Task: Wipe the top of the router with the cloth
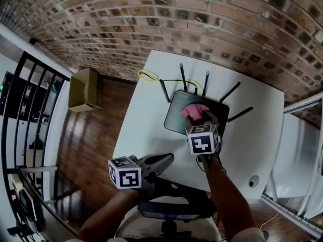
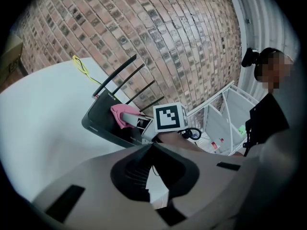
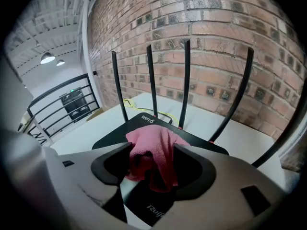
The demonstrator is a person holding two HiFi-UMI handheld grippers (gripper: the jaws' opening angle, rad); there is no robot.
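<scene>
— Atop the router (image 3: 144, 121), about the middle of its black lid, a pink cloth (image 3: 153, 159) lies bunched. Where does the right gripper stand?

— The right gripper (image 3: 152, 147) straddles the cloth, jaws spread wide, one on each side of it. Nothing shows them squeezing it. By my reading, the wipe proper has yet to start.

— What would make the stroke a good one?

— Close on the bunch first, and low, so that a fold hangs under the tips and fabric rather than plastic meets the lid. Then press lightly and draw long, overlapping strokes from edge to edge.

— Any hazards?

— Four antennas (image 3: 186, 80) rise along the back edge. Strokes toward them should stop short, or the jaws may knock them. The router is probably light and could slide on the smooth white table (image 1: 146, 110), tugging the yellow cable (image 1: 148, 75) behind it.

— And the left gripper?

— The left gripper (image 2: 152, 147) hangs by the table's near edge, well apart from the router, jaws together on nothing. My judgement is that it could steady a corner of the casing while the right one wipes.

— The backdrop?

— A brick wall (image 1: 227, 24) stands behind the table, with a wooden floor (image 1: 86, 145) to its left.
</scene>
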